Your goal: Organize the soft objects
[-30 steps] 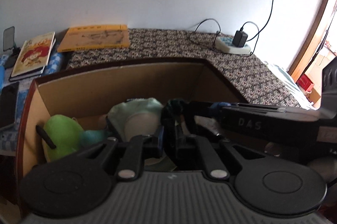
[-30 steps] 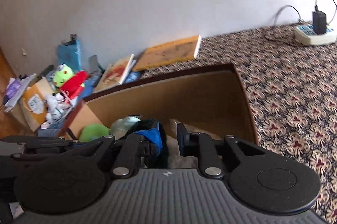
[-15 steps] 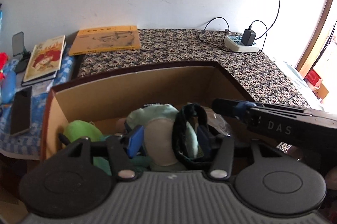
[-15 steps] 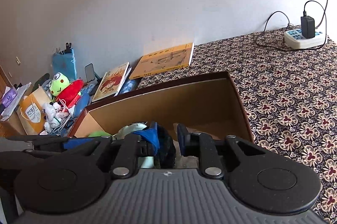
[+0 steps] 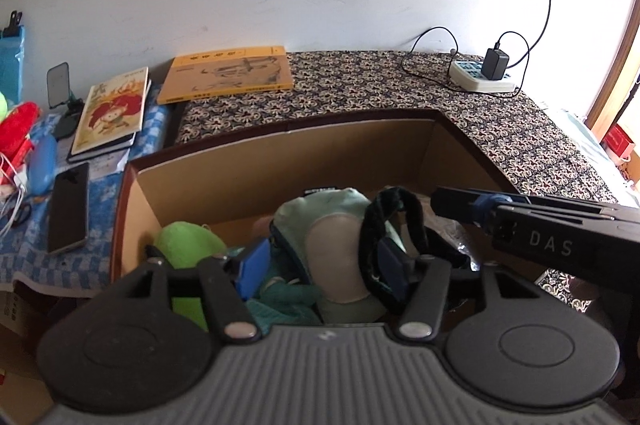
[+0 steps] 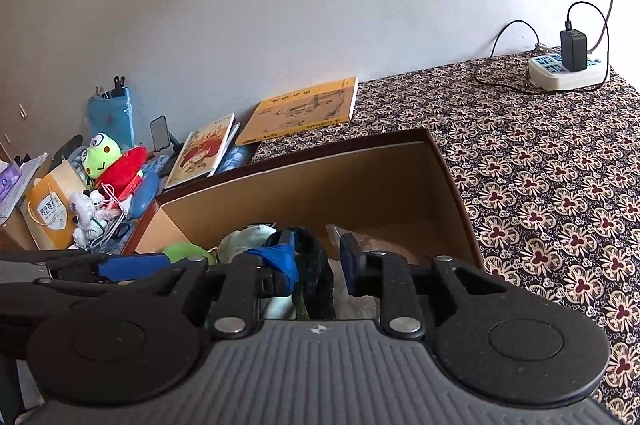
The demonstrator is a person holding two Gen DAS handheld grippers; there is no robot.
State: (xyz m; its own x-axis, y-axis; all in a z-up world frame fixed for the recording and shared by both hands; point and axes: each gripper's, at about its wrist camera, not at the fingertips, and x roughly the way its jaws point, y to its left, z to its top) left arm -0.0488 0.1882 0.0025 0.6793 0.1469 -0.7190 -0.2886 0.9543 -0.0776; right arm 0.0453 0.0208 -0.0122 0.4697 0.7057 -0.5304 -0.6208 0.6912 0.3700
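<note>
cardboard box (image 5: 280, 161): open on the patterned bed (image 5: 500, 129) | mint plush (image 5: 332, 237), dark fuzzy band (image 5: 400, 203): inside box | left tool (image 5: 320, 265): tilted down, jaws just opened wide around plush | right tool (image 6: 318, 259): tilted down, jaws just opening, band between them, unpressed

One cardboard box (image 5: 280, 161) is sitting on the patterned cloth. Two books are lying behind it: a yellow book (image 5: 230, 73) and an illustrated book (image 5: 112, 113). One phone (image 5: 69, 207), one power strip (image 5: 480, 79) and one frog plush (image 6: 100, 155) are showing.
</note>
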